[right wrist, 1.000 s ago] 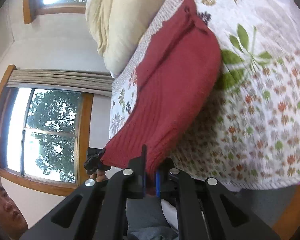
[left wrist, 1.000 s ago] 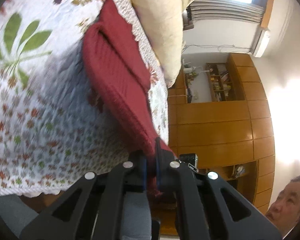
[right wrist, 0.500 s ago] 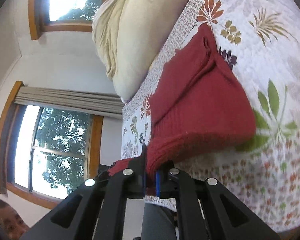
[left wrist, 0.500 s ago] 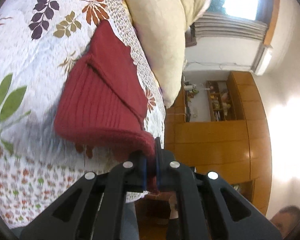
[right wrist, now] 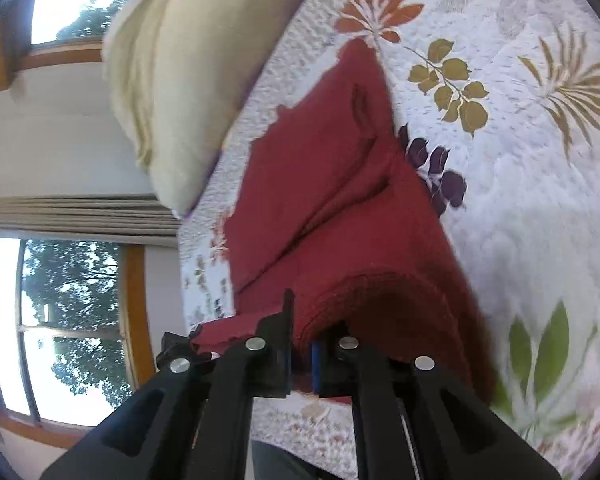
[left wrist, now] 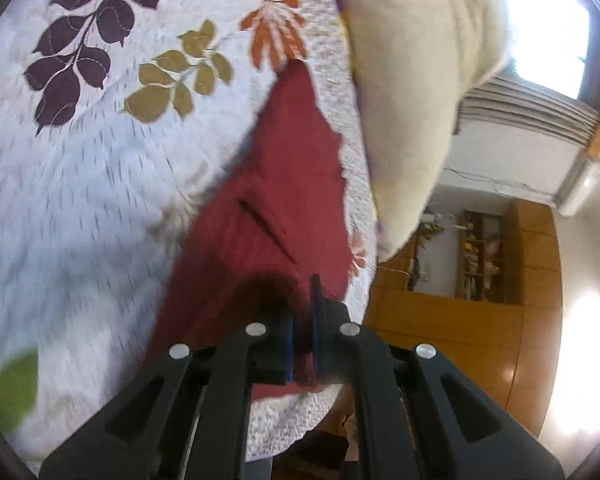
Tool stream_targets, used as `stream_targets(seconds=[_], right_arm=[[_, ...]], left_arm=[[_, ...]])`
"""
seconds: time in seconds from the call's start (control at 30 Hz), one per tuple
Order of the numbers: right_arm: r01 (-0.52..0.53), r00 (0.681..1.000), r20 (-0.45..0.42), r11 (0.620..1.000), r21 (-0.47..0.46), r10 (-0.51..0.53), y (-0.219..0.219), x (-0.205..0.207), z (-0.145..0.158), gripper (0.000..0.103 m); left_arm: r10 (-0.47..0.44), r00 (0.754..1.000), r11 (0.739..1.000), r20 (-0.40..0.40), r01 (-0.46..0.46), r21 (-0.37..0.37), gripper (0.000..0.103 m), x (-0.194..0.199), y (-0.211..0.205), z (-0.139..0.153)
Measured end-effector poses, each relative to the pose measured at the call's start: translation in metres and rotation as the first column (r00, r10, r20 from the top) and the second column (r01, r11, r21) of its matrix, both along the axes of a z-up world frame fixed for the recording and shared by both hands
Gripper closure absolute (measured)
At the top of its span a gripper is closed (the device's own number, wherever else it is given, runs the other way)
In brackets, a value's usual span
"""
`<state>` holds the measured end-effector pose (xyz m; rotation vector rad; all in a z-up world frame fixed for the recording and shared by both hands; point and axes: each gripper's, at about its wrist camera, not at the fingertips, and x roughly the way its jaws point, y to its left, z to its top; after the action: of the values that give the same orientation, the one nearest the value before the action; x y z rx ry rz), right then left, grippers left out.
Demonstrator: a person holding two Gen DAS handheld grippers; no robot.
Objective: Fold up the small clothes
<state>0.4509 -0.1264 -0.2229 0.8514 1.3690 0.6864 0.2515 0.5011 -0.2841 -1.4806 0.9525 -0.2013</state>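
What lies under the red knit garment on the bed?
The red knit garment rests on the leaf-patterned quilt; its lifted edge is folded over its own lower layer. Both claws, left and right, grip that edge. The quilt directly beneath is covered.

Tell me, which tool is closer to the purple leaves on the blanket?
Right. The right tool grips the red garment just below the purple leaves; the left tool sees them far off at upper left.
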Motion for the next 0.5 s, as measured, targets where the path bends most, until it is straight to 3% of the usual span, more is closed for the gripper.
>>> stream_targets(seconds=[0.13,0.3,0.4,0.5], right_arm=[[0.003,0.999,-0.036,0.999,-0.048,-0.005,0.007,0.023,-0.023,0.094],[0.011,0.999,-0.044,0.999,-0.043,-0.013,0.003,0.037,-0.032,0.073],[-0.001,1.0,0.011,1.0,0.002,0.001,-0.006,0.035,-0.006,0.064],[-0.026,0.995,0.094,0.999,-0.019,0.028,-0.013,0.031,0.024,0.059]], left_arm=[[0.01,0.998,1.0,-0.062,-0.01,0.004,0.096,0.02,0.006,-0.024],[-0.014,0.997,1.0,-0.077,0.015,0.011,0.09,0.034,0.009,-0.027],[-0.042,0.999,0.999,0.011,0.042,0.015,0.075,0.034,0.014,-0.003],[-0.088,0.994,0.985,0.063,0.077,0.154,0.051,0.03,0.018,0.028]])
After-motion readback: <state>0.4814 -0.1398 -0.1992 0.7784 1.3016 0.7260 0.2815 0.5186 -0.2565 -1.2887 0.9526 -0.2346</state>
